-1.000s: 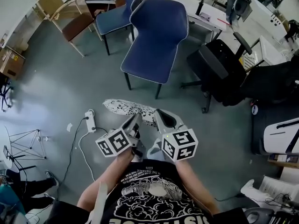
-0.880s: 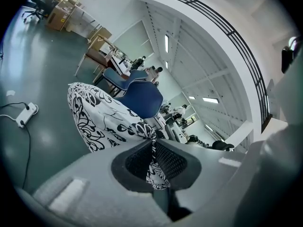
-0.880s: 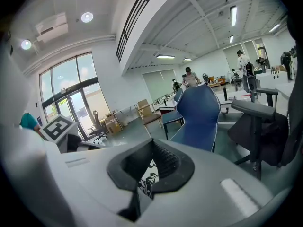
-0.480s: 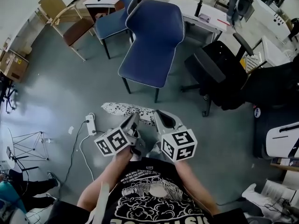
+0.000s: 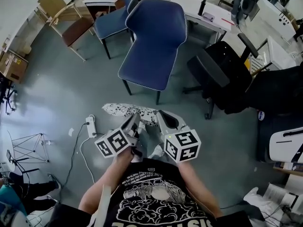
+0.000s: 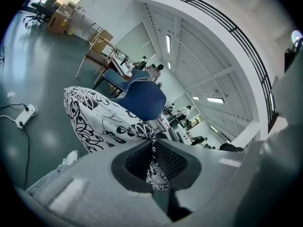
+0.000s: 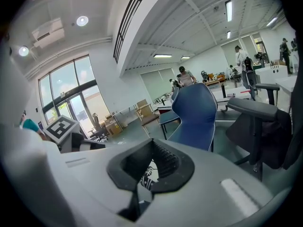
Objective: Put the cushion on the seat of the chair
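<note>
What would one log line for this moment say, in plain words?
left tongs: shut on cushion | right tongs: shut on cushion | blue chair: ahead, seat bare | cushion: not yet placed

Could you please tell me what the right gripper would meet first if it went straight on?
Probably the blue chair, ahead of the right gripper, which is shut on the cushion; nothing else shows between, though depth is unclear.
</note>
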### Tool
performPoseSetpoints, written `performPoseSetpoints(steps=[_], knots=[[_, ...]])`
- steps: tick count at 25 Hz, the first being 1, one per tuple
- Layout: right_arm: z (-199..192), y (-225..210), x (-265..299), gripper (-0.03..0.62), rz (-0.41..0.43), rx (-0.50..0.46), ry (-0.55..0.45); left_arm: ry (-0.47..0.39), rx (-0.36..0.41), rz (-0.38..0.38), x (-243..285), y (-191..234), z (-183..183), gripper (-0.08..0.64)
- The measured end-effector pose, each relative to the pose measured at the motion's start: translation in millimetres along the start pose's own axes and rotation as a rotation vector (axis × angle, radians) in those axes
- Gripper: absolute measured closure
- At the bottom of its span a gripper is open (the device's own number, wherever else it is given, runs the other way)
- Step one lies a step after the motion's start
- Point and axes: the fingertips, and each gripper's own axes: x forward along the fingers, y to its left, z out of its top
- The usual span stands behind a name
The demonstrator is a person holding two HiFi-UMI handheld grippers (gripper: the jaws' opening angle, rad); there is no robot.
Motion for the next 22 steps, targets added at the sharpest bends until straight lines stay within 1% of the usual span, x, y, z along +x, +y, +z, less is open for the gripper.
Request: performPoseSetpoints(steps=[5,9,18,22], knots=[[10.0,-12.7,19.1,0.598,-0.006,-0.006,0.012,-0.005,-0.017,0.008,21.8,7.8,18.0,0.541],[22.6,-27.5,36.4,0.598,-0.023,-0.005,0.015,0.007,-0.013,0.015,45.5,12.8,34.1,0.541],[59.5,-61.0,85.3,0.598,-0.073,0.027,0.009,0.086,-0.03,0.038,97.2,32.5,66.6,0.541],[71.4,-69.8,107.5,0.598,-0.095,0.042,0.022,0.123,-0.051,0.052,116.1,44.3,80.5,0.542]])
